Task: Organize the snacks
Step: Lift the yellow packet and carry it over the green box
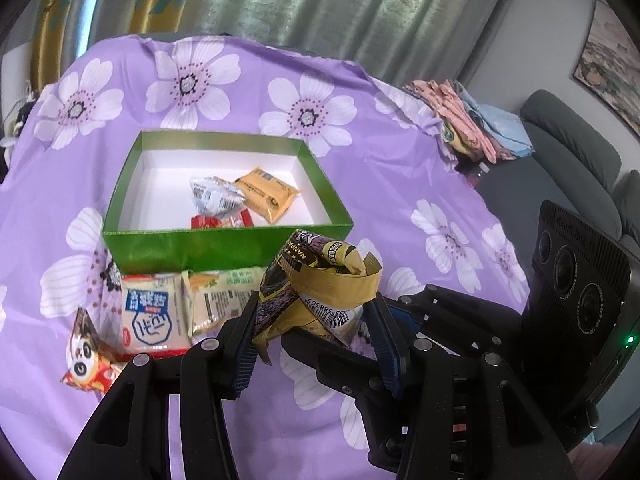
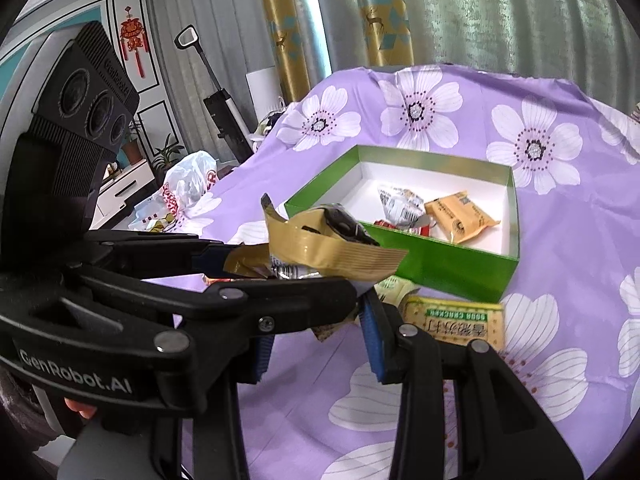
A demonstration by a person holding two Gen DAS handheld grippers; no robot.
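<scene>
A green box (image 1: pixel 224 246) with a white inside sits on the purple flowered cloth and holds a silver packet (image 1: pixel 214 198), an orange packet (image 1: pixel 268 194) and a red one. My left gripper (image 1: pixel 316 336) is shut on a crumpled gold and brown snack packet (image 1: pixel 316 284), held above the cloth just in front of the box. In the right wrist view that packet (image 2: pixel 332 250) and the left gripper cross in front of the box (image 2: pixel 440 262). My right gripper (image 2: pixel 316 340) is open and empty, above a yellow-green cracker packet (image 2: pixel 456 320).
In front of the box lie a white and blue packet (image 1: pixel 150 310), a yellow-green packet (image 1: pixel 216 300) and a panda-print packet (image 1: pixel 86 360). Folded cloths (image 1: pixel 468 120) sit at the table's far right. A grey sofa (image 1: pixel 576 148) is beyond. A plastic bag (image 2: pixel 188 184) lies at the left.
</scene>
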